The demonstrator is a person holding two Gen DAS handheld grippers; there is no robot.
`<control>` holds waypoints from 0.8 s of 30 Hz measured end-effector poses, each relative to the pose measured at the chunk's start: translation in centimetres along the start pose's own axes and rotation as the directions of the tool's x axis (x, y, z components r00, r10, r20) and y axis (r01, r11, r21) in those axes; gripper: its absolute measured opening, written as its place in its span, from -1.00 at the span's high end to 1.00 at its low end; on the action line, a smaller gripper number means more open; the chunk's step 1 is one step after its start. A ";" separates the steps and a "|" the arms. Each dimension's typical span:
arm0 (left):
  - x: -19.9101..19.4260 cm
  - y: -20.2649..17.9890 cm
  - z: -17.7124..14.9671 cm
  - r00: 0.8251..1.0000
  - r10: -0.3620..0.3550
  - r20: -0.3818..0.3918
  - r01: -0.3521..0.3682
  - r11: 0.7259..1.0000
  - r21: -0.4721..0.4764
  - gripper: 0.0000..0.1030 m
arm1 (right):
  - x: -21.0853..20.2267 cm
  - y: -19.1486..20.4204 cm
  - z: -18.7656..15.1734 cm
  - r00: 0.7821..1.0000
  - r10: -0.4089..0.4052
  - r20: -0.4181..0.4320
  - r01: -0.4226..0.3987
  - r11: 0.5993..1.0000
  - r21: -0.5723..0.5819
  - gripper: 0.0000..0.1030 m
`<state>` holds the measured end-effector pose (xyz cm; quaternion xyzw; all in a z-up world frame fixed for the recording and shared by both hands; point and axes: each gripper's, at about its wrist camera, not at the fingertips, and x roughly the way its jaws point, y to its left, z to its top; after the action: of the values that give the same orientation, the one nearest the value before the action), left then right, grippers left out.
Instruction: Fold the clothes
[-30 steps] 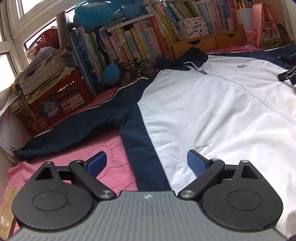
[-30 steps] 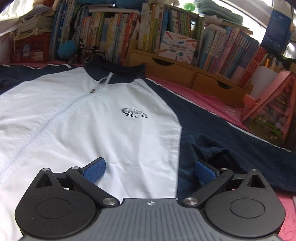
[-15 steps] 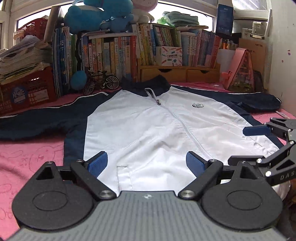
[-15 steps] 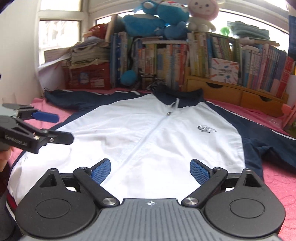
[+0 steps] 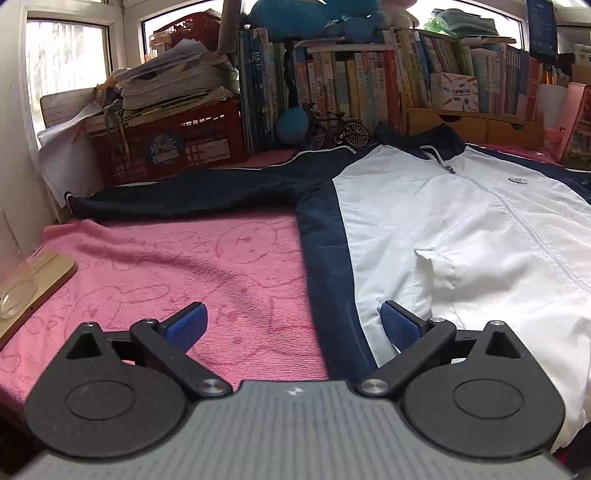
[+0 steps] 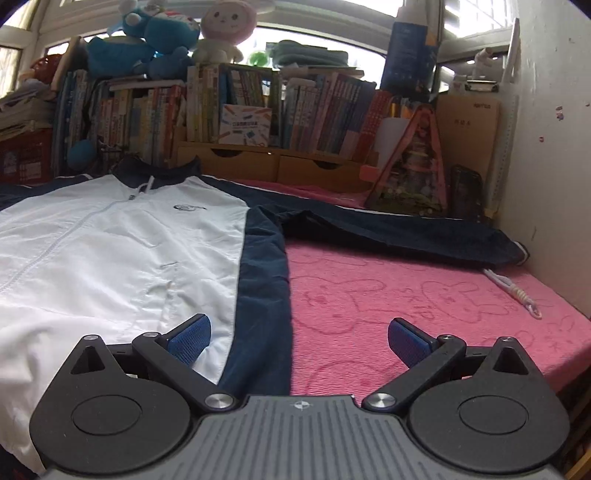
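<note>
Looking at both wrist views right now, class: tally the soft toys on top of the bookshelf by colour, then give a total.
Blue soft toys: 1 (a heap; may be more than one)
Pink-and-white soft toys: 1
Total: 2

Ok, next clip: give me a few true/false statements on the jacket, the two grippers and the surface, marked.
1. The jacket lies spread flat, front up, zipped. True.
2. The left gripper is shut on a sleeve. False: it is open and holds nothing.
3. Both sleeves are folded across the chest. False: each stretches outward over the pink towel.
4. The right gripper is open. True.
5. A model bicycle stands by the books. True.
</note>
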<state>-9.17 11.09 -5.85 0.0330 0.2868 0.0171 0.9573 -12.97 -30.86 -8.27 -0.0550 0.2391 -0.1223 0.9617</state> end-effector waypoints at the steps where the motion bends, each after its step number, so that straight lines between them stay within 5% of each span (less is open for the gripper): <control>1: -0.2 0.2 0.8 1.000 -0.030 0.007 0.030 1.000 -0.010 -0.91 | 0.1 -0.2 1.0 1.000 0.002 0.002 -0.002 1.000 -0.002 -0.92; 5: 0.5 -2.3 5.1 0.988 -0.145 0.043 0.145 0.989 0.014 -0.91 | 0.7 1.5 5.8 0.995 0.086 0.041 -0.085 0.996 -0.035 -0.92; 7: 1.7 -4.4 7.2 0.975 -0.216 0.048 0.216 0.976 0.017 -0.91 | 1.3 3.7 8.5 0.985 0.165 0.054 -0.162 0.985 -0.057 -0.66; 9: 3.4 -6.4 8.7 0.961 -0.270 0.055 0.269 0.963 0.023 -0.91 | 2.6 6.2 10.8 0.962 0.270 0.046 -0.267 0.961 -0.065 -0.08; 13: 7.3 -10.8 10.2 0.956 -0.292 0.031 0.291 0.956 0.039 -0.82 | 6.3 10.7 13.9 0.905 0.426 0.021 -0.423 0.903 -0.078 0.06; 17: 10.3 -14.2 9.0 0.933 -0.351 -0.076 0.354 0.935 0.032 -0.77 | 9.3 14.4 15.6 0.896 0.444 -0.008 -0.427 0.858 -0.286 0.13; 20: 11.2 -16.1 7.6 0.921 -0.373 -0.116 0.382 0.921 0.073 -0.78 | 10.8 17.5 16.0 0.888 0.458 -0.028 -0.403 0.749 -0.527 0.13; 24: 11.2 -17.0 6.7 0.920 -0.372 -0.120 0.386 0.912 0.135 -0.92 | 12.9 22.1 14.8 0.897 0.440 -0.036 -0.291 0.528 -0.798 0.10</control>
<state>4.16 -5.61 -7.64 0.0505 0.3319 -0.1901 0.9226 9.67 -12.27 -4.63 -0.4291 0.1916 0.2051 0.8586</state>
